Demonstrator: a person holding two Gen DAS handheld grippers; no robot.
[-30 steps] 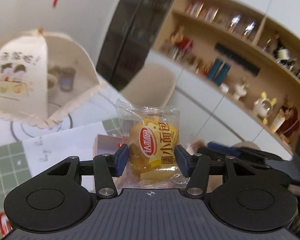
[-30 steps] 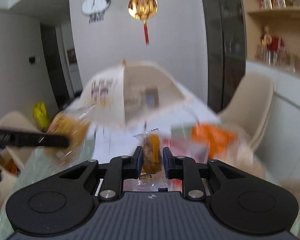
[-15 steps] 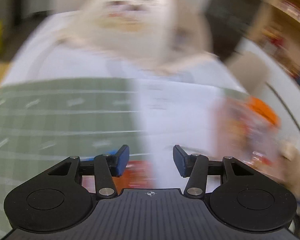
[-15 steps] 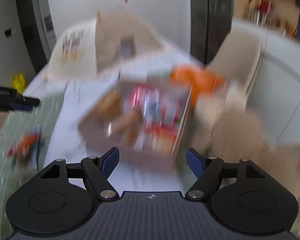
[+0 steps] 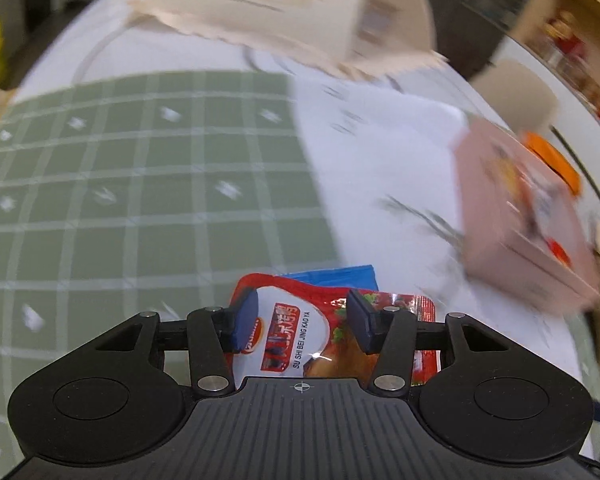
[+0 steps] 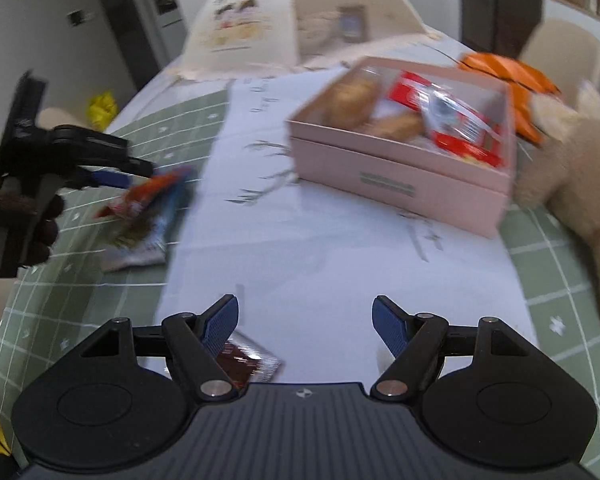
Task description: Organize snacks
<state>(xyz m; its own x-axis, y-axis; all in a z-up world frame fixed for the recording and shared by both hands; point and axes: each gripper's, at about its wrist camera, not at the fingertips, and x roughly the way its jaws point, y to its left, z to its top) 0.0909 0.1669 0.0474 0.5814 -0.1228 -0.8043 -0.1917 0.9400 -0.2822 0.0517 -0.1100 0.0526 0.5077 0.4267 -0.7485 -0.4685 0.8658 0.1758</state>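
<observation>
My left gripper (image 5: pixel 303 312) hangs open just over a red and white snack packet (image 5: pixel 300 332), which lies flat on the table on top of a blue packet (image 5: pixel 340 274). Its pads stand on either side of the red packet without pressing it. In the right wrist view the left gripper (image 6: pixel 140 174) hovers over that same blurred heap of packets (image 6: pixel 148 208). My right gripper (image 6: pixel 305 318) is open wide above white paper, holding nothing. A small brown packet (image 6: pixel 244 360) lies under its left finger. The pink box (image 6: pixel 400 176) holds bread rolls and red packets.
A green checked mat (image 5: pixel 140 180) and a white paper sheet (image 6: pixel 320 240) cover the table. A cream mesh food cover (image 6: pixel 284 20) stands at the back. A beige plush toy (image 6: pixel 580 168) and an orange object (image 6: pixel 512 76) sit right of the box.
A second ago the left gripper held a yellow bread packet and the right was shut on a small packet. Both are empty now, have dropped towards the table, and the right has opened wide.
</observation>
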